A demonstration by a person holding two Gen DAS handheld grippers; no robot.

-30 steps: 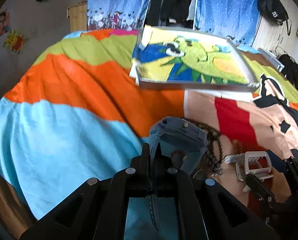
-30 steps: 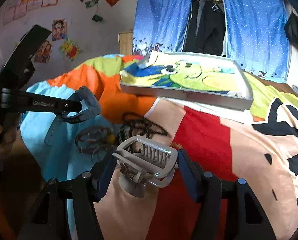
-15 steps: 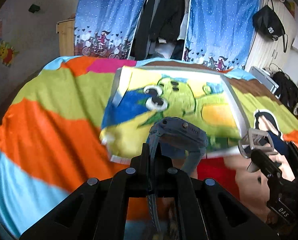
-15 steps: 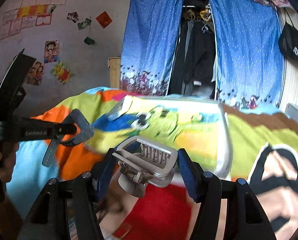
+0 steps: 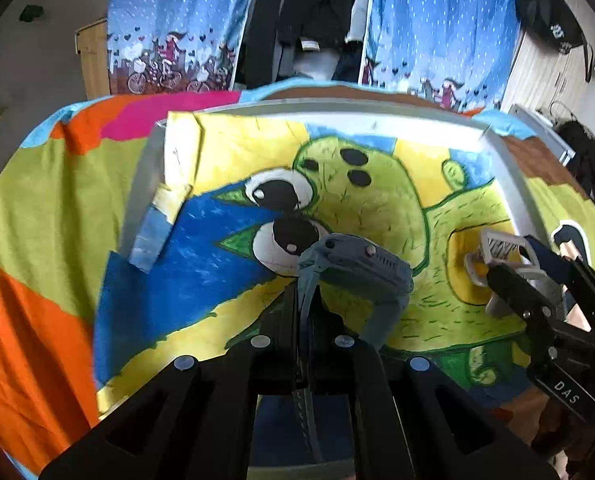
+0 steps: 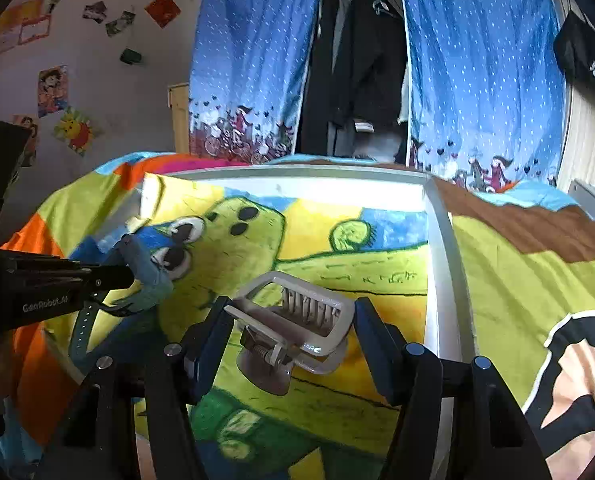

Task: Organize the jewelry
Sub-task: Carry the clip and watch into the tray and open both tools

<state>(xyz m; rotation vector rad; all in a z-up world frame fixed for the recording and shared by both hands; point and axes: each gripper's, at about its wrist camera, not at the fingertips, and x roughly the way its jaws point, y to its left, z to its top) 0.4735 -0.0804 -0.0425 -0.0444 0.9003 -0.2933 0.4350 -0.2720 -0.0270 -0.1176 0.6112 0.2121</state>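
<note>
Over the white-rimmed cartoon tray [image 6: 443,240]: carrying step.
Left gripper [image 5: 303,312] pinches blue-grey watch [image 5: 357,264]; right gripper [image 6: 293,332] holds cream hair claw [image 6: 297,320]; next, lower both, let go.

Two grippers: the left gripper [image 5: 305,300] and the right gripper [image 6: 293,336]. One grey-blue wristwatch [image 5: 357,264]. One pale hair claw clip [image 6: 297,316]. One shallow white tray [image 6: 441,240], lined with one cartoon picture of a green creature [image 5: 369,204] that has two large eyes. One bedspread [image 5: 49,200] in blocks of colour. Two blue dotted curtains [image 6: 253,52], one on each side of a dark opening. One black bag [image 5: 549,24] hanging on the wall.
</note>
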